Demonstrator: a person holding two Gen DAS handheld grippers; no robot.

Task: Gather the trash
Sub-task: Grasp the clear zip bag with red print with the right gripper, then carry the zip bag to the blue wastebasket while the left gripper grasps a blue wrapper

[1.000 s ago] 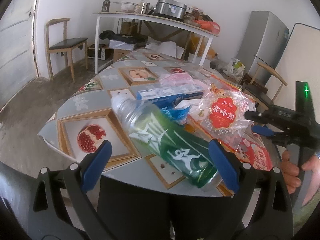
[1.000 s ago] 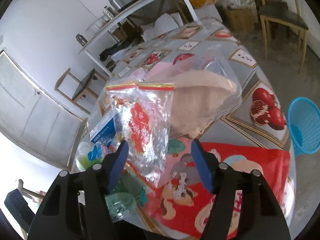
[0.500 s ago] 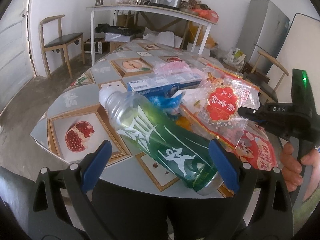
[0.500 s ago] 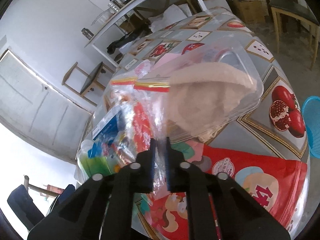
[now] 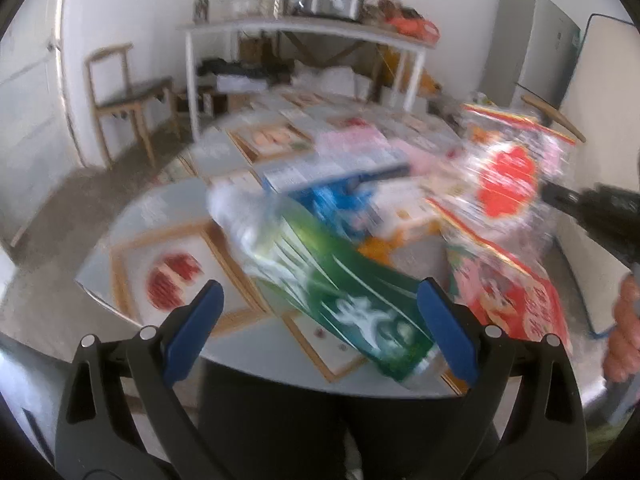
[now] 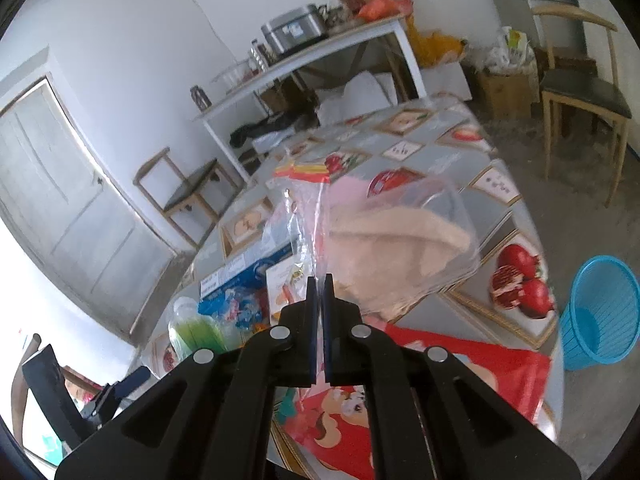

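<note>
My right gripper (image 6: 319, 280) is shut on a clear plastic bag (image 6: 306, 216) with a red-and-yellow top strip, held up above the table. The left wrist view shows that bag (image 5: 508, 176), with its red emblem, lifted at the right beside the right gripper (image 5: 548, 196). My left gripper (image 5: 320, 320) stands open at the table's near edge. A green plastic bottle (image 5: 344, 288) lies between its blue pads (image 5: 196, 328), which do not press on it. A blue box (image 5: 332, 176) and a red printed bag (image 5: 516, 296) lie on the table.
A blue waste basket (image 6: 596, 316) stands on the floor right of the table (image 6: 452, 148). A clear container with beige cloth (image 6: 396, 244) sits mid-table. Wooden chairs (image 6: 576, 92) and a white shelf table (image 5: 304, 28) line the walls. A hand (image 5: 624, 324) grips the right tool.
The right gripper closed on the clear bag and lifted it up off the table. The left gripper stayed open around the bottle, and its view is now blurred.
</note>
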